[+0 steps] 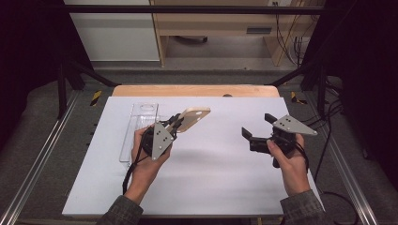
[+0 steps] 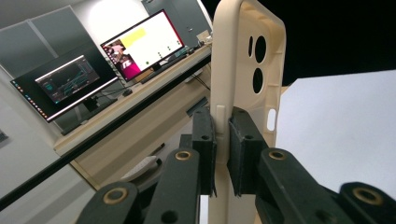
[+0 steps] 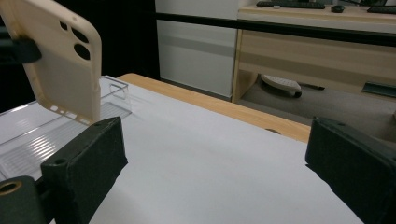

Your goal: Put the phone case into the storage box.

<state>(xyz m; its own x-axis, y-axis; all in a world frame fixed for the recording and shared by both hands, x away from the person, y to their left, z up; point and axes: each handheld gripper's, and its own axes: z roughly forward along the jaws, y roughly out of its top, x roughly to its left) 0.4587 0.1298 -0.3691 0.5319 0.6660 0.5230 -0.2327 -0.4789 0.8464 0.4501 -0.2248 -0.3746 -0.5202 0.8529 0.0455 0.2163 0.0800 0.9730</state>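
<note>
Cream-coloured and rubbery, the phone case [image 1: 191, 118] is clamped by one long edge between the jaws of the left gripper [image 1: 174, 123], raised off the white table [image 1: 211, 178] and sticking out past the jaw tips. Just beyond and left of that gripper lies a clear plastic tray [image 1: 139, 123]. Well apart, the right gripper [image 1: 256, 126] hangs with its jaws spread wide, nothing between them.

Beige phone case [image 1: 193, 118], camera cutouts at far end, empty, edge clamped in left tongs [image 1: 174, 125], lifted clear of the tabletop [image 1: 211, 173], tilted.
</note>
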